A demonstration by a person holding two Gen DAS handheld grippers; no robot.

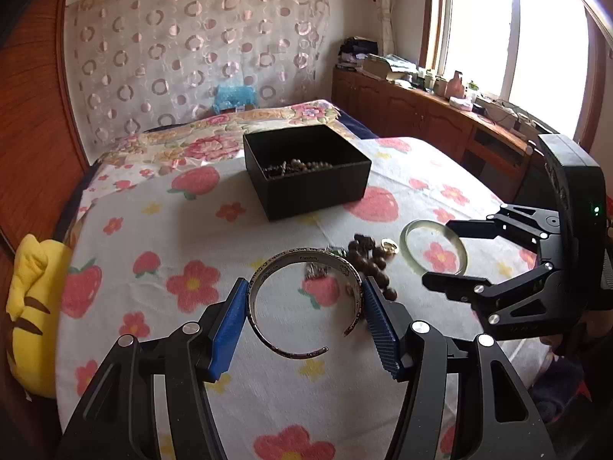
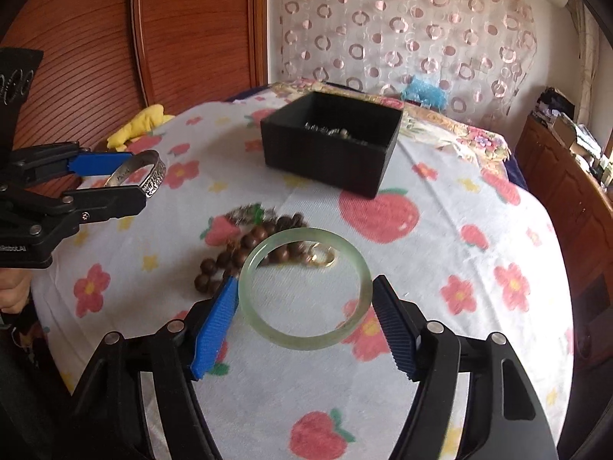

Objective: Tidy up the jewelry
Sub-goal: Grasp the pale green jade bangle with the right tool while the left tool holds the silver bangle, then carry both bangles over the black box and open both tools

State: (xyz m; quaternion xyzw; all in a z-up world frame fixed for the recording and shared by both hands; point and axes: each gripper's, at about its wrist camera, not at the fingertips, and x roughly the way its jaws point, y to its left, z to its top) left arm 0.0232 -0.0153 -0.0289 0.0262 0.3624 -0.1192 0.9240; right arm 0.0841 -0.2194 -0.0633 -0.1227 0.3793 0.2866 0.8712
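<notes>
Two hand-held tongs work over a bed spread with a white strawberry-and-flower print sheet (image 1: pixel 214 237), each carrying a bracelet. The left tongs (image 1: pixel 304 308) are closed on an open-ended engraved silver cuff bracelet (image 1: pixel 268 280), its blue ribbed pads (image 1: pixel 230 326) pressing the cuff's two outer sides so the band sits flat between them with its gap turned back toward the camera. The right tongs (image 2: pixel 304 306) grip a pale green jade-like bangle (image 2: pixel 306 341) the same way, across its width; the ring appears lifted clear of the sheet, though how far cannot be told. Holding each hoop by opposite sides looks a sensible way to keep a smooth, round piece from slipping or tipping.

Ahead of both tongs sits an open black rectangular box (image 1: pixel 318 188), the likely destination, with a string of beads and other pieces already lying inside. Between the tongs and the box, pieces wait on the sheet: a string of dark brown wooden beads (image 2: pixel 245 253), a small gold-coloured ring (image 2: pixel 323 258) seen through the bangle, and a tangled silvery trinket (image 2: pixel 249 214) too blurred to identify. A yellow plush toy (image 1: pixel 30 306) lies at the bed's edge, left of the left tongs. Judging by the pile, the sorting is partly done; both bracelets seem bound for the box.
</notes>
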